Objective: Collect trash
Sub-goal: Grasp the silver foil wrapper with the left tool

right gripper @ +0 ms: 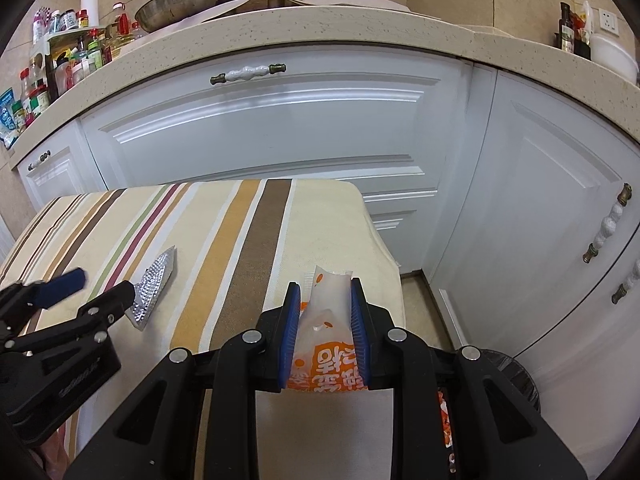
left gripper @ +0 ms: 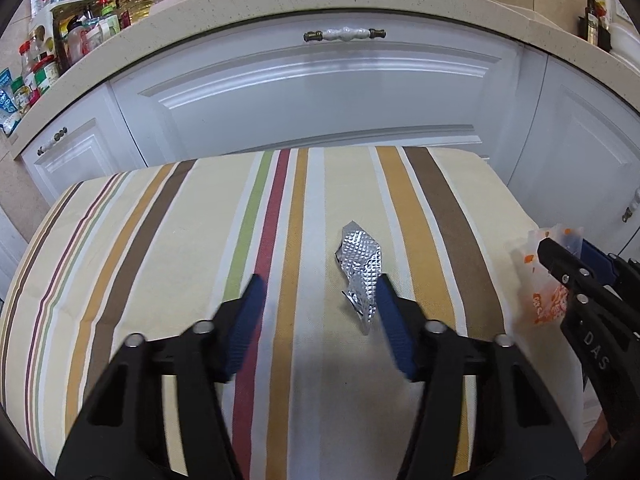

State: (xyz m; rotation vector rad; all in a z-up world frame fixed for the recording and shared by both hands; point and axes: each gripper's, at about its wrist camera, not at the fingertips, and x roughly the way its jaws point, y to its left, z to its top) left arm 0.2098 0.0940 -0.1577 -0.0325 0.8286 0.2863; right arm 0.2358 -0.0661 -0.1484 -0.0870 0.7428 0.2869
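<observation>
Meanwhile, left tongs point(left gripper: 318, 292) half-open beside foil scrap point(left gripper: 360, 268), right tongs point(right gripper: 325, 298) pinching snack wrapper point(right gripper: 326, 320)

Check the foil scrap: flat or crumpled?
Crumpled. The foil scrap lies creased and folded on the striped cloth, edges lifted.

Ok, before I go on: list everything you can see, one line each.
foil scrap: one, silver, on the striped cloth, beside the left pad
snack wrapper: one, white and orange, pinched in the right tongs
striped cloth: one, cream with coloured stripes, covering the surface
bin: one, dark-lined, on the floor at the right
cabinets: white, behind
bottles and jars: many, mixed colours, counter far left
pan: one, metal, on the counter
left tongs: black with blue pads, open, astride the foil
right tongs: same, shut
</observation>
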